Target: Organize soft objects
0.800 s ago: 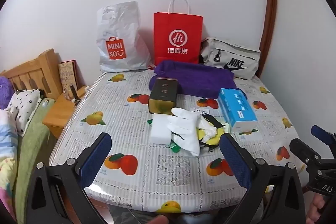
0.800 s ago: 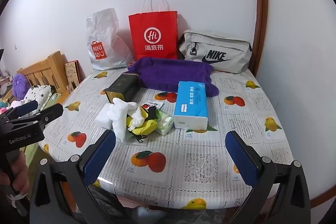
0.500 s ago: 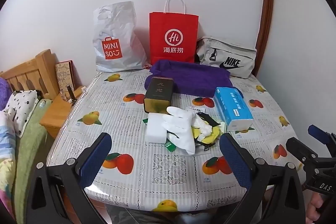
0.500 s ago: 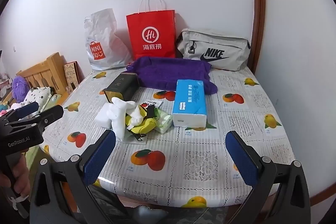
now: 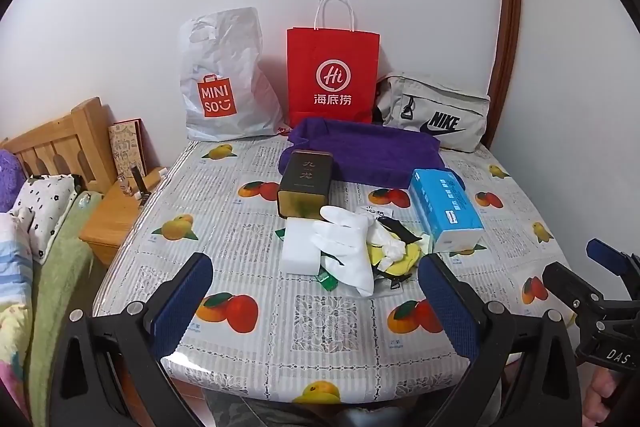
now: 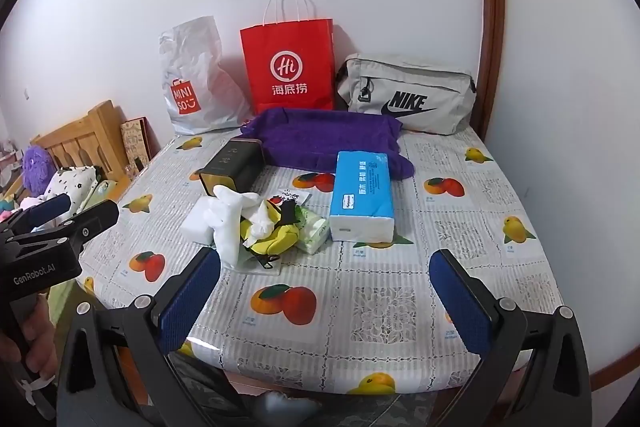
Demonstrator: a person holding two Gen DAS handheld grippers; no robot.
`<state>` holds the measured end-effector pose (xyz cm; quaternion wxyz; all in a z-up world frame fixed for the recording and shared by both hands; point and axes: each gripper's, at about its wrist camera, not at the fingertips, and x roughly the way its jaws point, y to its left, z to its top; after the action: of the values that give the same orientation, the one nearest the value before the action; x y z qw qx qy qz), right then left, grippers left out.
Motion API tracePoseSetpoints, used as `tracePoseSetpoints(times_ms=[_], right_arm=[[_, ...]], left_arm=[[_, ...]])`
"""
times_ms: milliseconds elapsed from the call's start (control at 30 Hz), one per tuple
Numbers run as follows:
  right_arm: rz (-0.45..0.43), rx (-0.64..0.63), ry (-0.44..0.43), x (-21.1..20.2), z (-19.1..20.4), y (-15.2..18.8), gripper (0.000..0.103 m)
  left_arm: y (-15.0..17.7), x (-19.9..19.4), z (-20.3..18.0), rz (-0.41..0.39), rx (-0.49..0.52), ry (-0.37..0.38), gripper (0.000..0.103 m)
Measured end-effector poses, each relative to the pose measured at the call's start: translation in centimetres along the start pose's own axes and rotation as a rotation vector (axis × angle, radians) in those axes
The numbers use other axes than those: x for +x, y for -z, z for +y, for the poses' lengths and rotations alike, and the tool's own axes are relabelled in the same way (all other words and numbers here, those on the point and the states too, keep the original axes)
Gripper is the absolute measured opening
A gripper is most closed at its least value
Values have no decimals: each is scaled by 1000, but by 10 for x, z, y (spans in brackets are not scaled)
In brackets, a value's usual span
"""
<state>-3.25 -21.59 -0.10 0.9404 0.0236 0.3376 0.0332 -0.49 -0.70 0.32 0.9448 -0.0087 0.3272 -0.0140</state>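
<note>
Left gripper (image 5: 316, 301) spread wide, empty, hovering at table's (image 5: 256, 331) near edge. Mid-table: white sponge (image 5: 301, 247) left, white glove (image 5: 347, 251) draped over yellow cloth (image 5: 402, 261), blue tissue pack (image 5: 445, 209) right, purple towel (image 5: 360, 151) farther back. Right gripper (image 6: 324, 301) likewise spread, empty.

White gloves (image 5: 345, 247): crumpled, mid-table, overlapping white sponge block (image 5: 300, 247) | yellow cloth (image 5: 400, 259): bunched, touching gloves | purple towel (image 5: 360, 151): spread near table's far edge
</note>
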Motion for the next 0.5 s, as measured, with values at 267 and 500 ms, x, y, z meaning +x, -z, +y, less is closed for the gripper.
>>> tracePoseSetpoints(times_ms=[267,500], right_arm=[[2,-5,-1,0,2,0,103],[1,-9,-10,1,7,0,103]], left_arm=[[0,-2,4,2,-5,-3,103],[-1,-2,7,3,-2,-8,103]])
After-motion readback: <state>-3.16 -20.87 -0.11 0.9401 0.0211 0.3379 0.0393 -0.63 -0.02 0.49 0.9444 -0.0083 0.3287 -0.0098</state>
